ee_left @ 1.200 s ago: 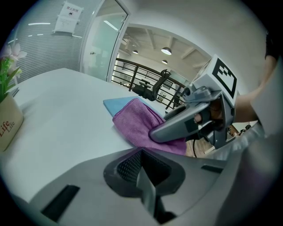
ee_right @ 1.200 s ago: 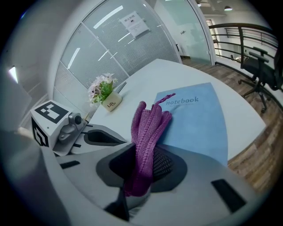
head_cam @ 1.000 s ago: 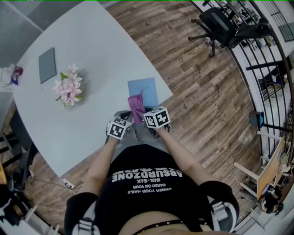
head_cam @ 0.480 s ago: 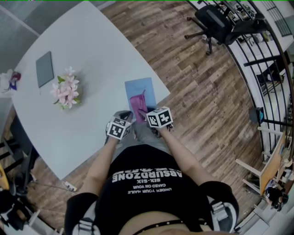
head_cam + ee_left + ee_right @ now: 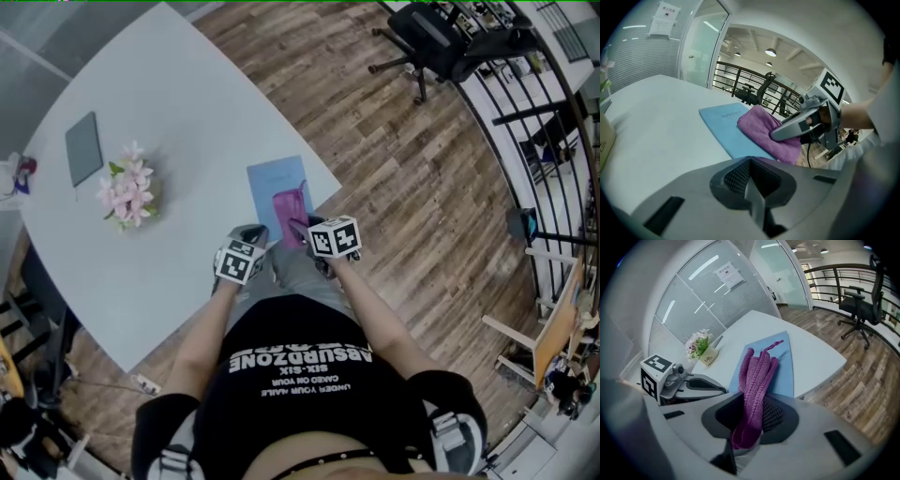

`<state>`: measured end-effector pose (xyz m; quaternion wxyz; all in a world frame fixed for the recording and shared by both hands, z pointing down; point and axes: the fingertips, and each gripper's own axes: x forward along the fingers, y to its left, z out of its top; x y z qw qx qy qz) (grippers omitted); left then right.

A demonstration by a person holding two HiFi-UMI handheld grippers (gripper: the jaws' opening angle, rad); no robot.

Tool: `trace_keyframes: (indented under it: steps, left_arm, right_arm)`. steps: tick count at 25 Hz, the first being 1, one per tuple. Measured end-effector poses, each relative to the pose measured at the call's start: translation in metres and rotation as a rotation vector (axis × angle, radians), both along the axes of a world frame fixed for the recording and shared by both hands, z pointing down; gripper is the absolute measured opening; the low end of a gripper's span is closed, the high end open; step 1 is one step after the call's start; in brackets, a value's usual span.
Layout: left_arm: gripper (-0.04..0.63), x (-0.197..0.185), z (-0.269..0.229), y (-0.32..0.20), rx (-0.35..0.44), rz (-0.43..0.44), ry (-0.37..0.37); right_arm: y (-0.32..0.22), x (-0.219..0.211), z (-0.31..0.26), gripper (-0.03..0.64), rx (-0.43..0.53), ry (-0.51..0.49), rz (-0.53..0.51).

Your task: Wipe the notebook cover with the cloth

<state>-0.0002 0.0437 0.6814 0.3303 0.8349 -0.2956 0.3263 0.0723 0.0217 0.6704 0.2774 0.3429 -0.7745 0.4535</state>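
Note:
A light blue notebook [image 5: 274, 180] lies flat near the front corner of the white table [image 5: 197, 103]. A purple cloth [image 5: 291, 208] rests on its near right part. My right gripper [image 5: 302, 228] is shut on the cloth's near end. In the right gripper view the cloth [image 5: 757, 376] runs from between the jaws out over the notebook [image 5: 783, 366]. My left gripper [image 5: 253, 236] hovers just left of the notebook, shut with nothing in it. The left gripper view shows the notebook [image 5: 723, 125], the cloth [image 5: 764, 131] and the right gripper [image 5: 787, 131] pressed on it.
A bunch of pink flowers [image 5: 125, 187] and a dark grey booklet [image 5: 82, 148] sit farther left on the table. The table's curved edge runs just right of the notebook, with wooden floor [image 5: 422, 169] beyond. An office chair [image 5: 441, 42] and a railing stand farther off.
My right gripper has dragged the cloth across the notebook cover, from its near left part towards its right side. The left gripper has kept its place beside the notebook.

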Motion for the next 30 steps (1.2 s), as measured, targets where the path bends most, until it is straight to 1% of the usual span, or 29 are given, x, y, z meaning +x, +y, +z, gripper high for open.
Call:
trace_keyframes:
  steps: [15, 23, 26, 30]
  left_arm:
    - [0.015, 0.001, 0.001, -0.001, -0.004, 0.012, 0.000]
    - [0.015, 0.002, 0.003, -0.001, 0.001, 0.031, 0.003]
    - [0.015, 0.002, 0.003, -0.001, 0.001, 0.038, 0.004]
    - [0.015, 0.002, 0.002, -0.001, 0.001, 0.047, 0.005]
  right_arm:
    - [-0.002, 0.035, 0.000, 0.097, 0.018, 0.032, 0.042]
    - [-0.005, 0.049, 0.002, 0.097, 0.020, 0.040, 0.085]
    - [-0.005, 0.054, 0.002, 0.098, 0.032, 0.066, 0.093]
    - [-0.004, 0.051, 0.002, 0.098, 0.065, 0.127, 0.060]
